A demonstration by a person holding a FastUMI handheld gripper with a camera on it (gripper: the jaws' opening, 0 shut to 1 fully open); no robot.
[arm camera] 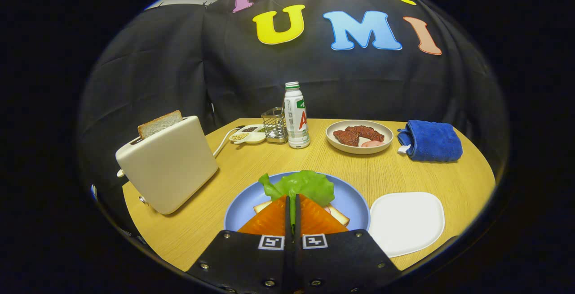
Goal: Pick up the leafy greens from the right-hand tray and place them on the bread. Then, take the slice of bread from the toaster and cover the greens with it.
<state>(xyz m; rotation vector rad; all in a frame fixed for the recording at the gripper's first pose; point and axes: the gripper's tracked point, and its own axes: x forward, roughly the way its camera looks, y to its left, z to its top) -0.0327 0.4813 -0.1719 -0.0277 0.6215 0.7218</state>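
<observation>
Gripper (292, 204) fingers nearly together, clamped on the stem of the leafy greens (305, 185), holding the leaf over the blue plate (350, 202). Bread (339, 215) lies on that plate right under the fingers, corners showing either side. White tray (406, 222) to the right of the plate looks bare, so the pick seems done and the place step is in hand. Next move likely calls for lowering the leaf flat onto the bread, parting the fingers, then backing off. After that, the bread slice (160, 123) standing up out of the toaster (168, 168), left of the plate on the table (251, 163), waits untouched; it needs a grasp by its top edge.
</observation>
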